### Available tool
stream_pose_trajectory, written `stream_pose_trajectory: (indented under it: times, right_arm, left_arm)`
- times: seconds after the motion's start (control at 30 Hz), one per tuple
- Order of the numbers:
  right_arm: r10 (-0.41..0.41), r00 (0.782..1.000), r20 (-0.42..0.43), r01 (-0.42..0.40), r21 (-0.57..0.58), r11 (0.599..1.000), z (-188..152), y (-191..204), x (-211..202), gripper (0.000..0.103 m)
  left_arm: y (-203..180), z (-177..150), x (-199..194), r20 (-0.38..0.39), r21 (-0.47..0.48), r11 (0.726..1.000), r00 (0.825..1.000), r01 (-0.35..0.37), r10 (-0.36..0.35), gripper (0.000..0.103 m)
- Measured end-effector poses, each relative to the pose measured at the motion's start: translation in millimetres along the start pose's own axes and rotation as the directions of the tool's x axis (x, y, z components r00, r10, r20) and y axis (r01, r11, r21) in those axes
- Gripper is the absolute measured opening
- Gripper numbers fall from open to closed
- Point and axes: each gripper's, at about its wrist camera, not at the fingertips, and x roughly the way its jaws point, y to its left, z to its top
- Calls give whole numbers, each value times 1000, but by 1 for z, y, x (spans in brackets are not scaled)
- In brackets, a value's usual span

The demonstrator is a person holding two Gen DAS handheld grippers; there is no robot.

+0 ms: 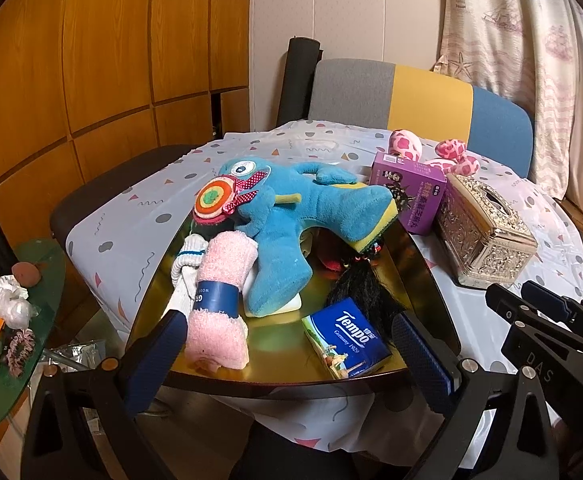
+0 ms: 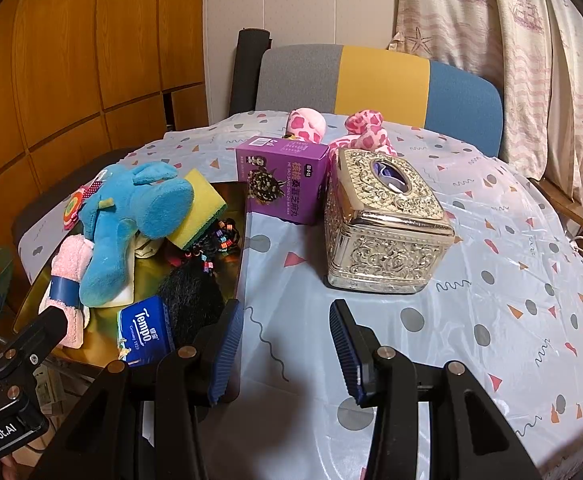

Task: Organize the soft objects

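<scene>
Both grippers (image 1: 287, 354) (image 2: 287, 354) gape empty; tissue box (image 2: 387, 224) stands ahead of the right.

A blue plush toy (image 1: 291, 220), a pink rolled towel (image 1: 221, 300) and a purple box (image 2: 285, 180) sit by the embossed silver tissue box (image 2: 383, 224).

Wood-panelled wall (image 1: 103, 60) left; tricolour chair (image 2: 379, 76) behind the table; patterned curtain (image 2: 503, 40) right.

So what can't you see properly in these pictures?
- Pink toy: both views, lower part behind the purple box and silver box.
- Sponge: left view, mostly under the blue toy.
- Tray middle: covered by the pile.
- Side table: left view, cut by the edge.
</scene>
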Motion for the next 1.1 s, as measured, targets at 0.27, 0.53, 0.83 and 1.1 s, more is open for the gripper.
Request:
stream_pose_trajectory:
  times: [0.27, 0.53, 0.83, 1.1]
  right_arm:
    - [0, 1000, -2, 0, 1, 1000, -1, -1, 0, 45]
    - [0, 1000, -5, 0, 1, 1000, -3, -1, 0, 45]
    - [0, 1000, -4, 0, 2, 1000, -3, -1, 0, 45]
    - [1, 1000, -5, -1, 3, 1000, -3, -2, -1, 45]
  left_arm:
    - [-1, -2, 0, -4, 1, 1000, 1000, 1, -1, 103]
    - [-1, -3, 1, -12, -2, 1000, 1000, 3, -3, 103]
    - [0, -3, 1, -17, -2, 1000, 1000, 3, -3, 103]
    - [0, -4, 1, -16, -2, 1000, 1000, 3, -3, 103]
